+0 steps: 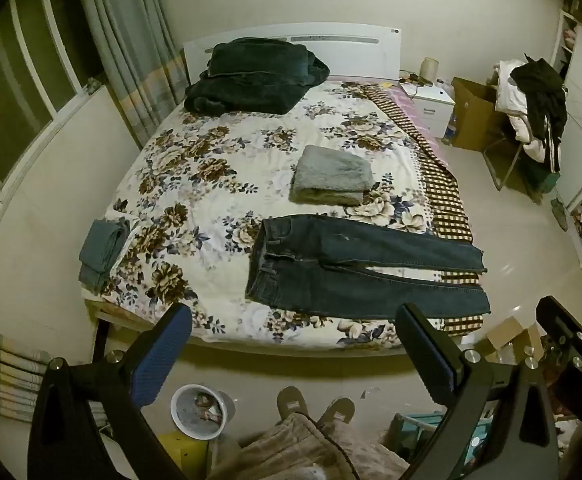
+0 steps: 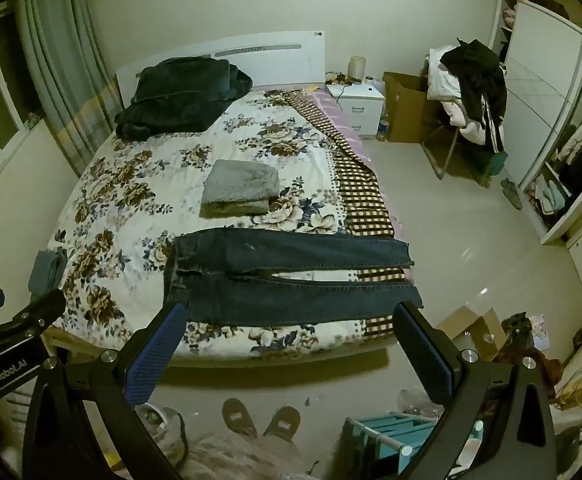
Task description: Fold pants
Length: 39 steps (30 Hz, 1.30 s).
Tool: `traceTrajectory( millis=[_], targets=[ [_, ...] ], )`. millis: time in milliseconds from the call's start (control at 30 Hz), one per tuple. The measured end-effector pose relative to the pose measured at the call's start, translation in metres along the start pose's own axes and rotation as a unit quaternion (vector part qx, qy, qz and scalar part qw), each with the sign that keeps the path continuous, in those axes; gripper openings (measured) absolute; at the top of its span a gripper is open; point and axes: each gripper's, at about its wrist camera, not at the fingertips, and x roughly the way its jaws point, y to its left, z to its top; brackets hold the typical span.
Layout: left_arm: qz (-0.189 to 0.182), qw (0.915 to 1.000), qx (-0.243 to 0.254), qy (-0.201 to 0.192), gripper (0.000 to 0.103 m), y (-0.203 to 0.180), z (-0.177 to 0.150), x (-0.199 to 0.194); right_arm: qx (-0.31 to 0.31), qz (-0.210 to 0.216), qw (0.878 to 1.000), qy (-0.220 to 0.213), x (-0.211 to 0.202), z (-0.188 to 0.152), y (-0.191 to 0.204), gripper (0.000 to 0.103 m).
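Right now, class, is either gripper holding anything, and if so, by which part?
Nothing is held. The left gripper and right gripper are both open in the air, short of the dark blue denim jeans lying flat on the floral bedspread.

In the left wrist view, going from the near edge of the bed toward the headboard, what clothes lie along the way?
Unfolded jeans → folded grey towel → dark green blanket pile → white headboard.

Dark denim pants [image 1: 355, 268] lay matt on a floral cotton bed [image 1: 195, 184]. At twelve o'clock sat a fuzzy grey blanket [image 1: 331, 176]. The tongs [image 1: 291, 360] had black plastic, blue textured pads [image 1: 159, 364]. The floor [image 1: 531, 240] was glossy tile.
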Motion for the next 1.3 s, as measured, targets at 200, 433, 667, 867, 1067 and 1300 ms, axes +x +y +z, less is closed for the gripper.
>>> traceTrajectory(
  millis=[200, 433, 667, 867, 1067, 1300],
  targets=[
    [0.005, 1.0000, 0.001, -0.004, 0.103, 0.001, 0.000, -0.001, -0.004, 0.000, 1.000, 0.008, 0.000, 0.000, 0.003, 0.103],
    [0.009, 0.9999, 0.005, -0.004, 0.103, 0.001, 0.000, -0.001, -0.003, -0.003, 1.000, 0.013, 0.003, 0.002, 0.006, 0.103],
    [0.011, 0.9999, 0.006, -0.007, 0.103, 0.006, -0.001, -0.003, -0.004, -0.003, 1.000, 0.009, 0.002, 0.001, 0.006, 0.103],
    [0.013, 0.9999, 0.008, -0.007, 0.103, 0.005, 0.000, -0.003, -0.002, -0.003, 1.000, 0.007, 0.005, 0.001, 0.003, 0.103],
    [0.012, 0.9999, 0.009, -0.007, 0.103, -0.002, -0.003, -0.002, -0.003, -0.002, 1.000, 0.007, 0.005, 0.005, 0.002, 0.103],
    [0.014, 0.9998, 0.009, -0.008, 0.103, -0.005, 0.002, -0.003, -0.004, -0.002, 1.000, 0.006, 0.005, 0.004, 0.003, 0.103]
  ],
)
